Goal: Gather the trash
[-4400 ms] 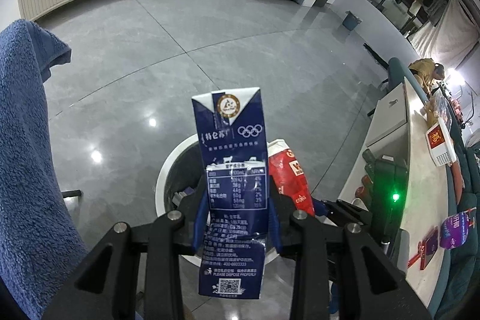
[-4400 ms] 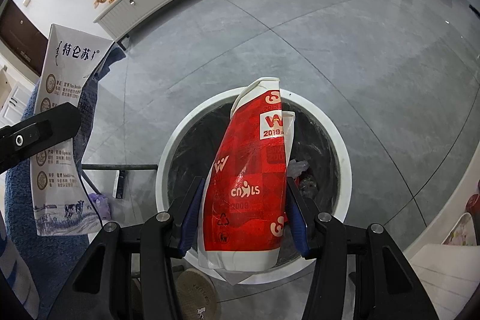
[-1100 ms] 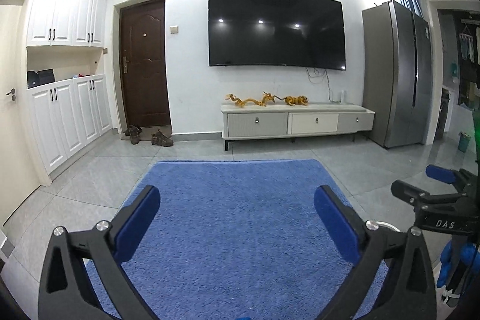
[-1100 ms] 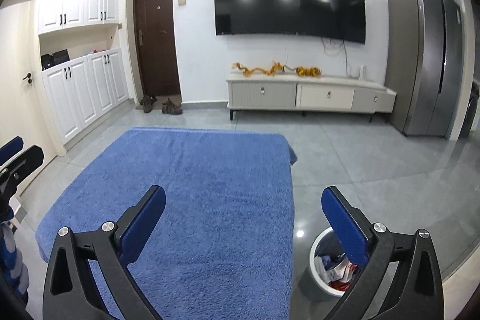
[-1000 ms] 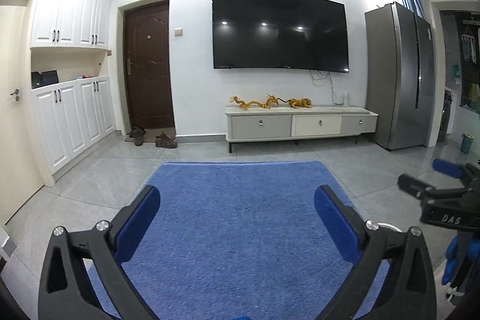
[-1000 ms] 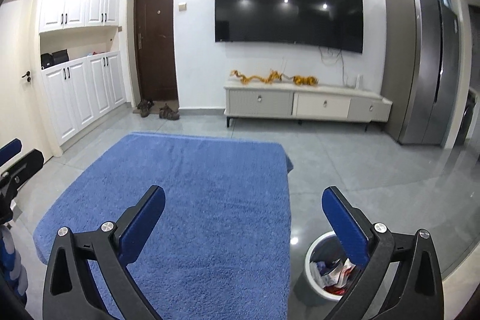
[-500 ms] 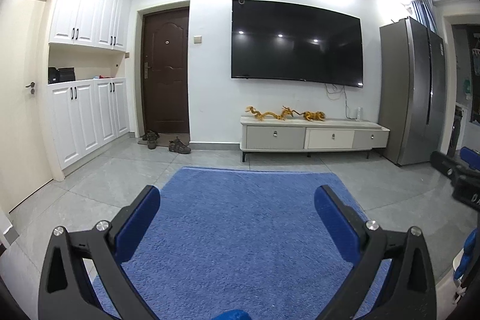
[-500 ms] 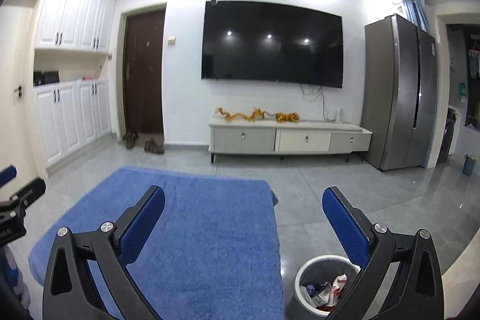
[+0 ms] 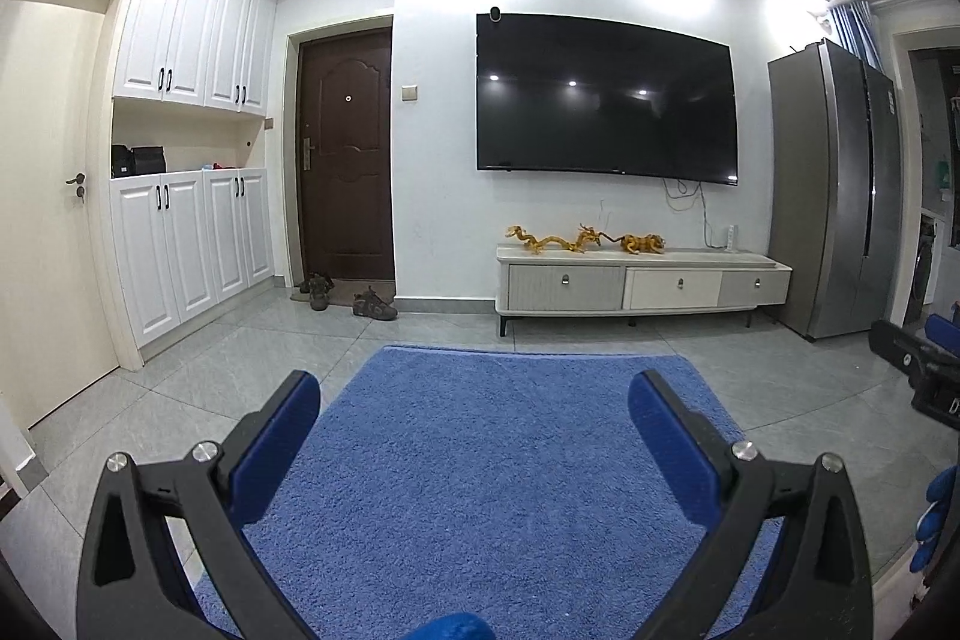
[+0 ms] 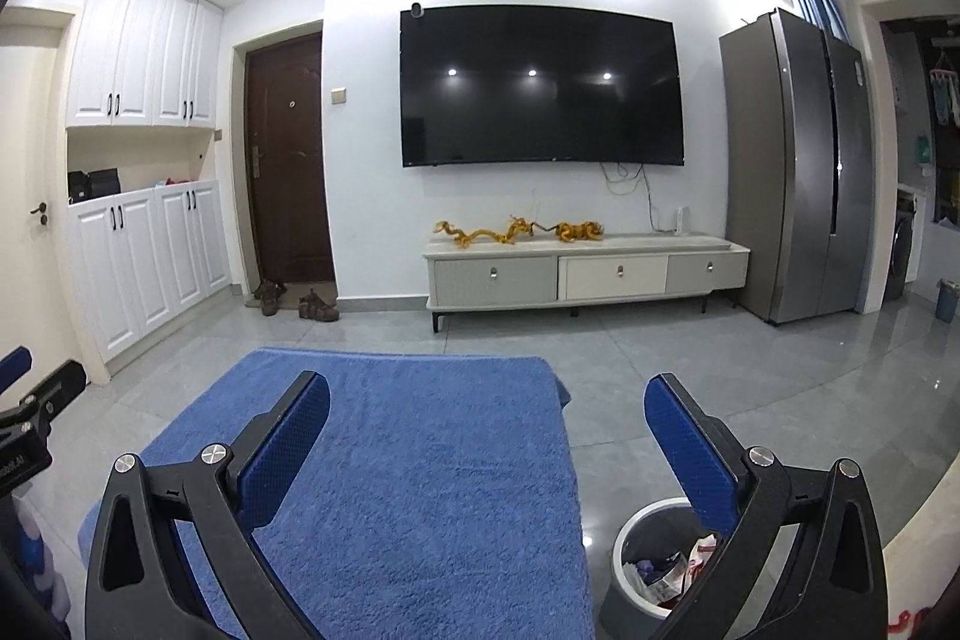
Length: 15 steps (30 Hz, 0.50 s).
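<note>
My left gripper point(image 9: 474, 421) is open with nothing between its blue pads, held above a blue towel-covered surface point(image 9: 480, 460). My right gripper point(image 10: 486, 427) is open and holds nothing too, over the same blue surface point(image 10: 390, 490). A grey trash bin point(image 10: 645, 568) stands on the floor at the lower right of the right wrist view, with crumpled cartons and wrappers point(image 10: 678, 577) inside; my right finger hides part of it. The other gripper's edge shows at the far right point(image 9: 918, 370) of the left wrist view and at the far left point(image 10: 24, 412) of the right wrist view.
A TV cabinet point(image 10: 588, 274) with golden dragon figures stands under a wall TV point(image 10: 540, 88). A grey fridge point(image 10: 792, 166) is at the right, white cupboards point(image 9: 186, 244) and a brown door point(image 9: 348, 160) at the left, shoes point(image 9: 372, 304) by the door. Grey tile floor surrounds the blue surface.
4.4 s ago both grippers held cartons over the bin; now both are open and the cartons lie in the bin. Over the last second both views tilted up and drew back slightly.
</note>
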Available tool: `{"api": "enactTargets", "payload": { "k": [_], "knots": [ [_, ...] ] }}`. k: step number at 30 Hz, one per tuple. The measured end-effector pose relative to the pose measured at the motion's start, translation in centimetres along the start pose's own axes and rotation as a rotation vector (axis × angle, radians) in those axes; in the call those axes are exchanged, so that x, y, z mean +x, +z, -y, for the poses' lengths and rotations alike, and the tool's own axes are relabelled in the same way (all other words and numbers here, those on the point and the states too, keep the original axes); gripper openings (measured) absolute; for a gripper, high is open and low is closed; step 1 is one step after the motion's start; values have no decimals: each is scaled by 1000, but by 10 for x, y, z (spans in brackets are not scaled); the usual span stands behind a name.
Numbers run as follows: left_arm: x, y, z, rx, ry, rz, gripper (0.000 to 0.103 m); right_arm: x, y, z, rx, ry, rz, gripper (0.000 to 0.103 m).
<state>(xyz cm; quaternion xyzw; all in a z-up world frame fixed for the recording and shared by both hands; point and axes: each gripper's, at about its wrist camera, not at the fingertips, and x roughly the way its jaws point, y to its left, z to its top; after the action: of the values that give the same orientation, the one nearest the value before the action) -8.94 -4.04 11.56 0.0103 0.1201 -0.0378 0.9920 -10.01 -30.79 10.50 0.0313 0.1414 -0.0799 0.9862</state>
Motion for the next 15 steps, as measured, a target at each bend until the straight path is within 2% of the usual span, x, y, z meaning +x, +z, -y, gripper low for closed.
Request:
{"api": "enactTargets", "payload": {
  "k": [6, 15],
  "knots": [
    [-8, 1, 1, 7, 26, 28, 103, -4, -4, -2, -21, -7, -7, 103],
    [-23, 2, 12, 34, 25, 54, 103, -15, -3, -2, -29, -8, 5, 103]
  ]
}}
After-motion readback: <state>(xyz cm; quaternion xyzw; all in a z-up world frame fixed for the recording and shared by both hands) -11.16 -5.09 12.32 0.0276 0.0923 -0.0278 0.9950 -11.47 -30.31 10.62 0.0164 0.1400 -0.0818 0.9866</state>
